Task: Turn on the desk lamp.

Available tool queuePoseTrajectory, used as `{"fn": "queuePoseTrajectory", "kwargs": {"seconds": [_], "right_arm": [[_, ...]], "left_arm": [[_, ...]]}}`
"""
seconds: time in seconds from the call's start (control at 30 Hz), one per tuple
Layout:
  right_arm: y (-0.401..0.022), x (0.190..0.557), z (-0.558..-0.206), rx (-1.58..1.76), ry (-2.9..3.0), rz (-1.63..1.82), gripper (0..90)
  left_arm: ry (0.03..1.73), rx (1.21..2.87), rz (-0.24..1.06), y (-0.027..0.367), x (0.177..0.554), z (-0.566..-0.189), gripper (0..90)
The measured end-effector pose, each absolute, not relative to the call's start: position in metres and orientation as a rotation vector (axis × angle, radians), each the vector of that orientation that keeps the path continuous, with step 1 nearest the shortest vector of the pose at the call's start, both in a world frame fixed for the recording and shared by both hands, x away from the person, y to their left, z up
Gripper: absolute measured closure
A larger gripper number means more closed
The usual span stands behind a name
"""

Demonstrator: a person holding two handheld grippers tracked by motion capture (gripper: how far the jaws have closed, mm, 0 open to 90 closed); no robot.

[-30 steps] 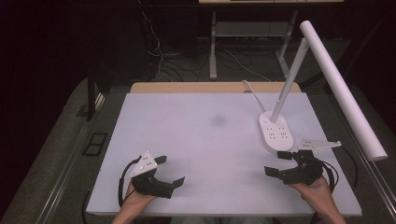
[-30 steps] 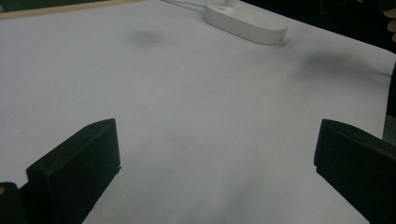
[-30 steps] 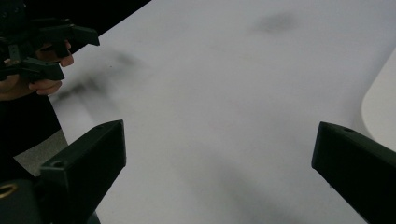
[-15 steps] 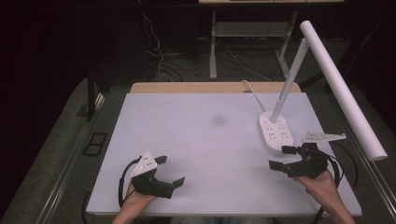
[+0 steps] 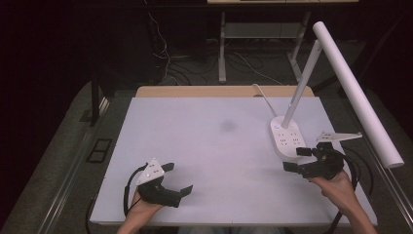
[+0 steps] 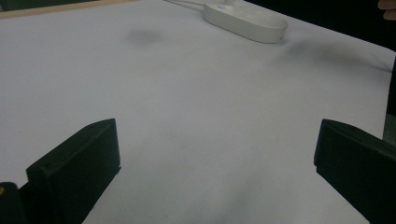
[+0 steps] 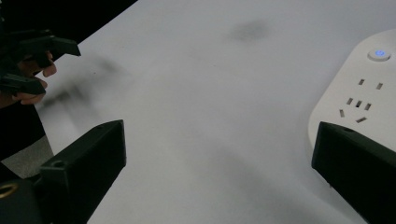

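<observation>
My left gripper (image 5: 178,178) rests near the front left of the white table (image 5: 204,141), open and holding nothing. In the left gripper view its jaws (image 6: 215,172) stand wide apart over bare tabletop. My right gripper (image 5: 293,159) is open too, hovering at the near end of a white power strip base (image 5: 287,139). In the right gripper view (image 7: 219,163) the right jaw overlaps the strip (image 7: 359,93), whose blue light (image 7: 379,53) is lit. Far off in that view is the left gripper (image 7: 42,60) with its hand.
A white lamp pole (image 5: 302,87) rises from the strip base and carries a long white tube (image 5: 355,92) over the table's right edge. A faint dark smudge (image 5: 227,126) marks the table's middle. Cables trail behind the table. The strip (image 6: 245,18) lies far ahead of the left jaws.
My right gripper has moved forward and a little left, up to the near end of the power strip base. The left gripper has stayed put.
</observation>
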State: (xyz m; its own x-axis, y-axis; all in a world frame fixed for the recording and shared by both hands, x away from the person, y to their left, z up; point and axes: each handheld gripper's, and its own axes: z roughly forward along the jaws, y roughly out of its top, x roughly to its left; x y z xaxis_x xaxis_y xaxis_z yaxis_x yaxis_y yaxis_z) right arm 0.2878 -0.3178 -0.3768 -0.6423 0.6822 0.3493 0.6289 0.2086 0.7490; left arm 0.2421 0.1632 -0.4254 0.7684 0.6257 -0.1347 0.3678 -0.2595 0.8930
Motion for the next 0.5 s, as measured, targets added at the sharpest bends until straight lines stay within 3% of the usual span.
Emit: {"fn": "queuePoseTrajectory", "kwargs": {"seconds": [0.5], "right_arm": [[-0.327, 0.311, -0.364, 1.310, 2.392, 1.397, 2.5]], "left_arm": [[0.767, 1.876, 0.302, 0.164, 0.243, -0.426, 0.0]]}}
